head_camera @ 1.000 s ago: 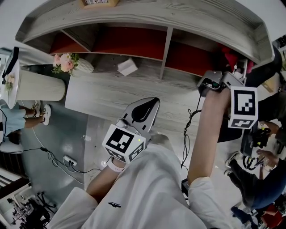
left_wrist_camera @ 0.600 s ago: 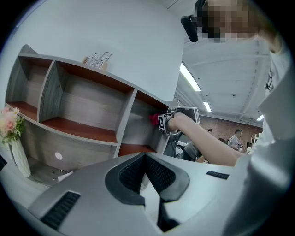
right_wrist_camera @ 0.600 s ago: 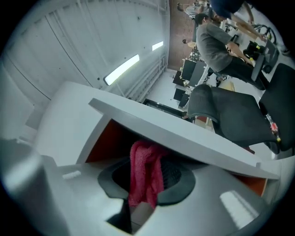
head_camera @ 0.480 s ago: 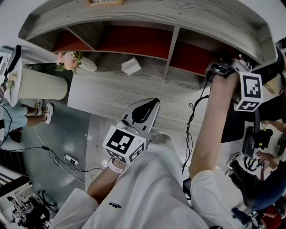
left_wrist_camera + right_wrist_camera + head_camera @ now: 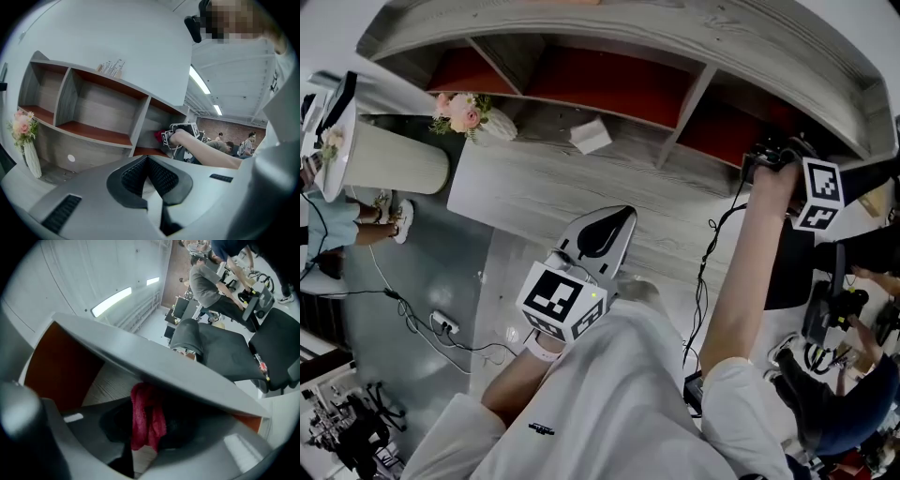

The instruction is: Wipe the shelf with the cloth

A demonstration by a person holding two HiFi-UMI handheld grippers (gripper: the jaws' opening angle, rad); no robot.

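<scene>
The grey wooden shelf (image 5: 694,37) has red-backed compartments. My right gripper (image 5: 766,153) reaches into the rightmost compartment, its tips hidden under the top board in the head view. In the right gripper view that gripper (image 5: 144,430) is shut on a red cloth (image 5: 149,413), which hangs bunched between the jaws against the shelf's grey board (image 5: 154,364). The left gripper view shows the cloth (image 5: 159,137) as a red patch beside the right gripper (image 5: 180,133). My left gripper (image 5: 600,232) is held low near my body, shut and holding nothing.
A white vase with pink flowers (image 5: 472,116) and a small white box (image 5: 591,137) stand on the lower ledge. A white round table (image 5: 389,161) is at left, cables (image 5: 441,323) lie on the floor. People and dark office chairs (image 5: 243,357) are at right.
My right gripper has moved up and farther into the right compartment with the cloth. The left gripper has stayed where it was.
</scene>
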